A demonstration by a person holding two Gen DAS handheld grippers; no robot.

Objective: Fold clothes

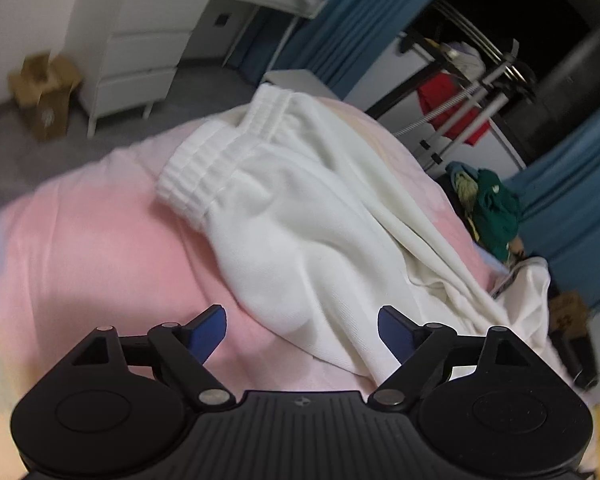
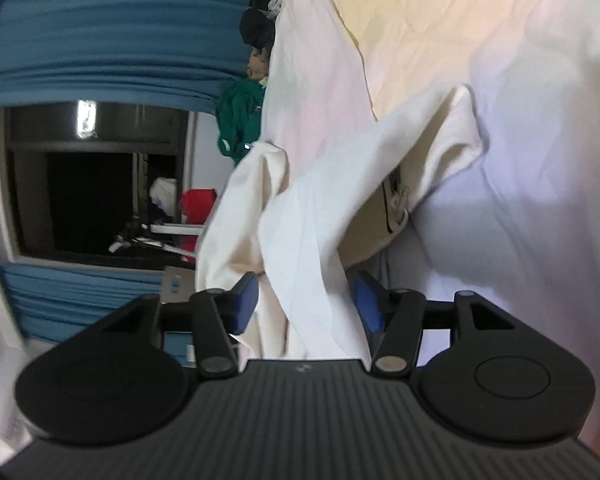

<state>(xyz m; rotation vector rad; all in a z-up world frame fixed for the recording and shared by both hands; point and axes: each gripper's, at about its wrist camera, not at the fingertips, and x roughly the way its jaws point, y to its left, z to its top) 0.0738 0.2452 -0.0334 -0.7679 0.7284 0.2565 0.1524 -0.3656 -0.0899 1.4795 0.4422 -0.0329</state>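
Blue pads line the fingers of both grippers; on the right gripper [image 2: 306, 304] the pads [image 2: 246, 300] stand apart with a bunch of white cloth running between them, though whether that cloth is pinched or merely draped through the gap cannot be told from this view; the left gripper [image 1: 302, 330] is spread wide and released, holding nothing, its near fingers hovering just over the lower hem of the garment. That garment, a pair of white trousers [image 1: 300, 220], lies rumpled across the pink bedsheet [image 1: 80, 248], its ribbed elastic waistband [image 1: 220, 152] at the far left and the legs trailing toward the near right edge of the bed, where one end lifts up toward the right gripper. The fabric looks soft, light and limp, so it would likely sag and crease wherever it is unsupported, and slide easily over the sheet; the thick waistband seems the firmest place to take hold, with a corner of it for one gripper and the leg hem for the other, so the cloth can be drawn flat before folding. Beyond the bed, a green garment [image 1: 496, 212] sits heaped at the far right side, blue curtains [image 1: 360, 20] hang behind it, and a white drawer unit [image 1: 140, 56] stands at the far left.
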